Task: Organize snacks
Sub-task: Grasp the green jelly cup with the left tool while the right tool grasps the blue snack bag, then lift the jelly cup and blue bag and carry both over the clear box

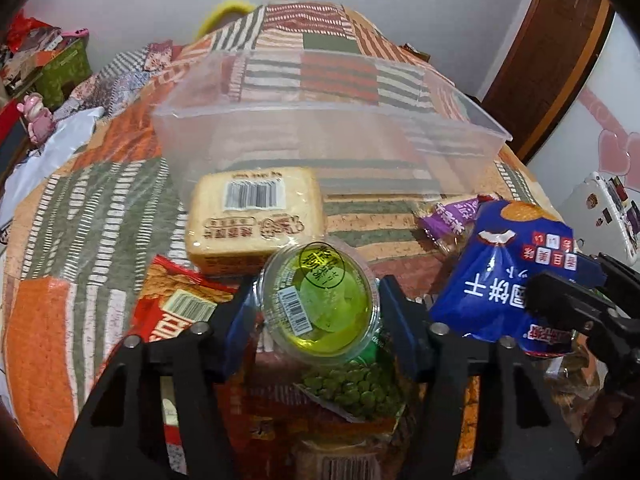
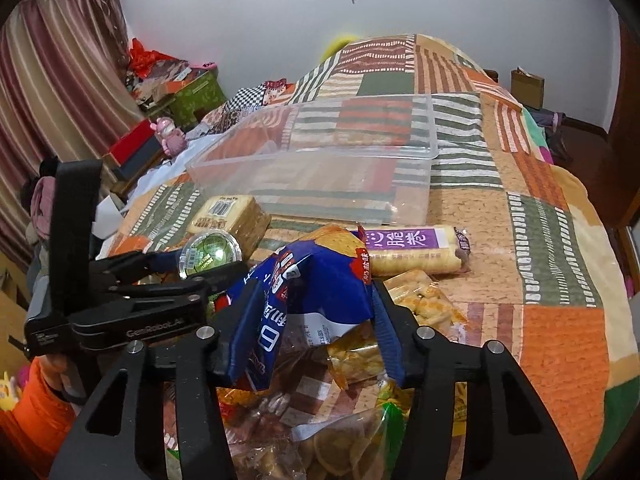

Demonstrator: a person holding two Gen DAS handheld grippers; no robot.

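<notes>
left gripper (image 1: 318, 312) has its blue pads clamped on a green jelly cup (image 1: 320, 300), held up above the snack pile with a bag of green peas (image 1: 352, 392) right under it. right gripper (image 2: 308, 320) is squeezed onto a crumpled blue snack bag (image 2: 304, 284), also lifted off the heap. from the left cam the blue bag sits at about 3 o'clock of the cup. clear plastic bin (image 1: 332, 120) lies on the patchwork blanket (image 1: 96, 208) up at 12 o'clock, and a toast pack (image 1: 252, 216) rests just in front of its near wall. a purple-label cracker roll (image 2: 416, 254) lies at 1 o'clock of the blue bag in the right cam.
</notes>
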